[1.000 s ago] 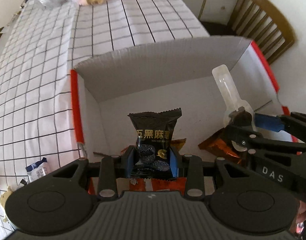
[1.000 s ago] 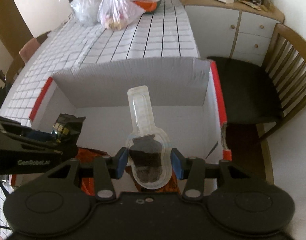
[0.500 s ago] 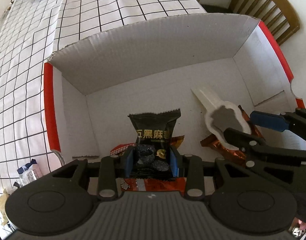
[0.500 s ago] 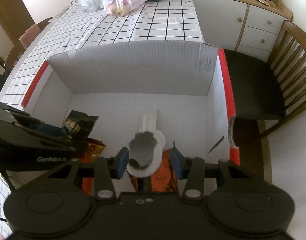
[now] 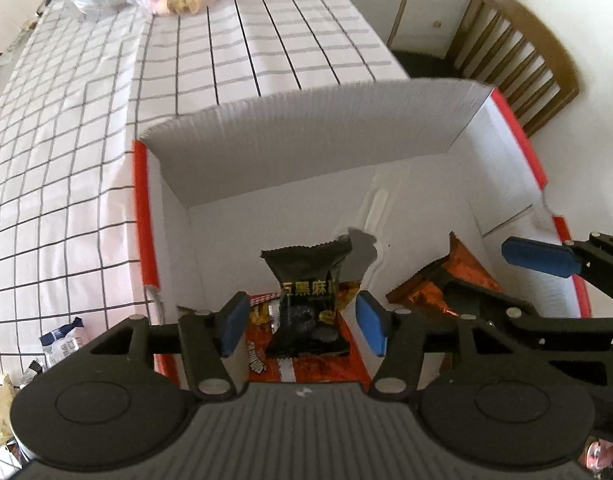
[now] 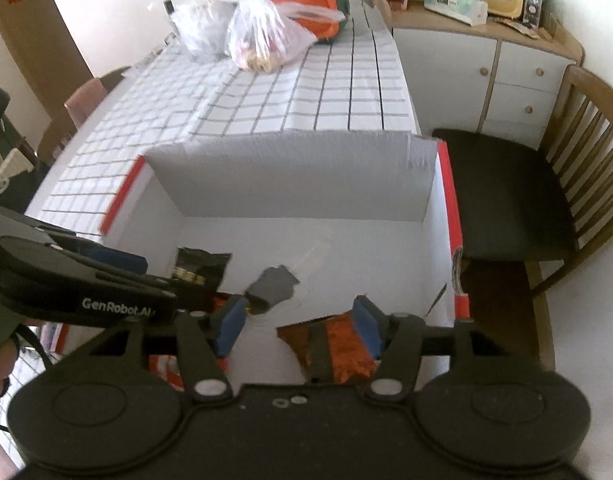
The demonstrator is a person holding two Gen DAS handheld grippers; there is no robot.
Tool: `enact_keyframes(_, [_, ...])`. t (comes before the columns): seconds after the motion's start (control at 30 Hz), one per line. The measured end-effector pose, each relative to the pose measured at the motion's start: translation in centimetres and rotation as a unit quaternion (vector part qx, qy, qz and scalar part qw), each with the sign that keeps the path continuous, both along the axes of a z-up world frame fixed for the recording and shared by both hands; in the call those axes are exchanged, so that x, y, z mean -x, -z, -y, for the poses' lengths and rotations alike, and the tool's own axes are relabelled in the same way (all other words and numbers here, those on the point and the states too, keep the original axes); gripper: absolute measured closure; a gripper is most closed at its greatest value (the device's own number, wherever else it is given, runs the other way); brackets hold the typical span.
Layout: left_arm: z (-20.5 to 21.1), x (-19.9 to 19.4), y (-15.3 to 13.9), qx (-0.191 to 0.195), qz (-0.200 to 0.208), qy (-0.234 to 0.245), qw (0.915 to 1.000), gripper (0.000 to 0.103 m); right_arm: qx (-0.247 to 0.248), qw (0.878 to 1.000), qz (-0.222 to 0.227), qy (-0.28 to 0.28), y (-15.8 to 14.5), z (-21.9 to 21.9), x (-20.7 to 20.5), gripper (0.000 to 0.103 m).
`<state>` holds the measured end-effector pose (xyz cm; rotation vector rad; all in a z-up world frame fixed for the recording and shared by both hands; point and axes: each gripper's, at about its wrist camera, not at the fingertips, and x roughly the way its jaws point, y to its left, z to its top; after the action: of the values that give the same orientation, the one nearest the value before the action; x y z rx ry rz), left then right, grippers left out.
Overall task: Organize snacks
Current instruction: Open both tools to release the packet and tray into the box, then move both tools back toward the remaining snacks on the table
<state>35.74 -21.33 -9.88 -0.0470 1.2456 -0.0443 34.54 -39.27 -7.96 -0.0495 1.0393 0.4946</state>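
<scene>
Both snacks are now loose in the white cardboard box (image 5: 306,152) with red edges, and the coming move turns on what lies outside it; the left hand-held gripper (image 5: 302,326) has just been opening, its blue pads standing clear on either side of the black snack packet (image 5: 306,304), which sits upright between them on the orange wrappers at the box's near end, gripped by nothing; the right hand-held gripper (image 6: 298,326) has likewise just been opening and holds nothing, the clear spoon-shaped pack (image 6: 272,288) lying ahead of it and toward its left finger, its long axis running away toward the far wall; the remaining loose packets (image 5: 60,340) lie on the checked surface (image 5: 86,160) just outside the box's left wall, below and left of the left hand-held gripper; by my judgement that hand is the nearer one, and it must lift clear over the red-edged wall to reach them.
</scene>
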Motion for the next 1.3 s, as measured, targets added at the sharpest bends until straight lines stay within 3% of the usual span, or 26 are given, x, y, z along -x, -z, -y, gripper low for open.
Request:
enact_keyframes(0.53, [-2.2,6.7,-5.8,0.026,0.093,0.002,0.9953,0.040,-0.049,0.997,0.059,-0.007,-4.9,-1.2,5.7,0.028])
enact_keyframes(1.0, [-5.8,12.9,-8.9,0.042,0.155,-0.002,0.9871,0.039,-0.094,0.990,0.100,-0.018,-8.0,-3.4,10.7,0.015])
enact_keyframes(1.2, [-8.1,15.5,-10.0,0.041,0.179,-0.011,0.9829,0.031,-0.113,0.987,0.111,-0.025,-9.0,-5.3,12.8,0.012])
enact_keyframes(1.3, [-9.8,16.8,-10.1,0.045,0.186,-0.017,0.9813,0.028,-0.118,0.986,0.118,-0.025,-9.3,-6.4,13.9,0.002])
